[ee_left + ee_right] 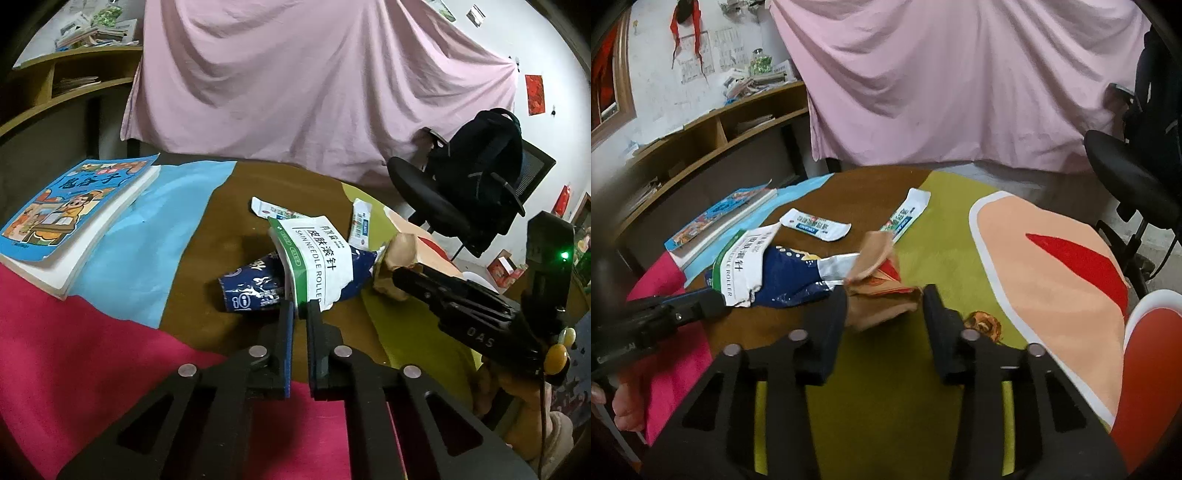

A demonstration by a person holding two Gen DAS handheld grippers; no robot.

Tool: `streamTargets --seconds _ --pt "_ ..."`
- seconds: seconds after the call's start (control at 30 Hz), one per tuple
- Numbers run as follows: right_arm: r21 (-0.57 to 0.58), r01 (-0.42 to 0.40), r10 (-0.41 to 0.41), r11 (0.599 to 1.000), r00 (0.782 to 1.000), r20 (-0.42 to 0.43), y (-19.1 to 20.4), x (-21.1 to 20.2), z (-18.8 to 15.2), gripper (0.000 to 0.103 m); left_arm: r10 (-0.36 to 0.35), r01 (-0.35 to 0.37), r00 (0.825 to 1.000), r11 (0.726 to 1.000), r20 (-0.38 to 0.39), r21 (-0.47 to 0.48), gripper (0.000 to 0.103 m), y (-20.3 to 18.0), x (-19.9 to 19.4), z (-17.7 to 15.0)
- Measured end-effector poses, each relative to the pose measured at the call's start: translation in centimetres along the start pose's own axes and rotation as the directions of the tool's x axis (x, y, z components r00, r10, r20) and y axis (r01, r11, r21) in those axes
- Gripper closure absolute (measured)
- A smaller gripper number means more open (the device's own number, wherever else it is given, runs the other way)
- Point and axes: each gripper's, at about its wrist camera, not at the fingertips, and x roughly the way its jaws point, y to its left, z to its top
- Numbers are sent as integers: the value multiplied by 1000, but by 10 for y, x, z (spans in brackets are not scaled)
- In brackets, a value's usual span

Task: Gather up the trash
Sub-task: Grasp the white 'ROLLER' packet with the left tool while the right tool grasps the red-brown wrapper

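Trash lies in a heap on the round table's colourful cloth [886, 413]. My left gripper [300, 306] is shut on the near edge of a torn white-and-green box [317, 258], which rests on a crumpled dark blue wrapper [251, 290]. From the right wrist view that left gripper [713, 301] comes in at the box [738, 266] from the left. My right gripper [884, 295] stands half open around a crumpled brown paper bag [879, 288]. The bag fills most of the gap and I see no firm squeeze. The right gripper [400, 277] meets the bag [399, 254].
Two flat white sachets [814, 225] [908, 214] lie beyond the heap. A small brown scrap [982, 323] sits by the right finger. A children's book [74, 218] lies at far left. An office chair with a black backpack [480, 177] stands right of the table. A pink sheet [314, 81] hangs behind.
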Motion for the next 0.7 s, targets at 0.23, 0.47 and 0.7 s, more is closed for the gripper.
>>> streamTargets --seconds 0.23,0.47,0.7 --pt "-5 -5 5 1000 1000 -18 3 1 0 55 -6 6 1000 1000 -2 6 100 -2 1 0" --pt "3 -9 9 1000 1000 -8 2 -1 -1 61 10 -12 999 999 41 49 101 -11 -5 -2" --pt "-20 1 0 1000 999 40 7 -12 -2 64 35 -43 995 995 97 91 101 -22 -14 -7"
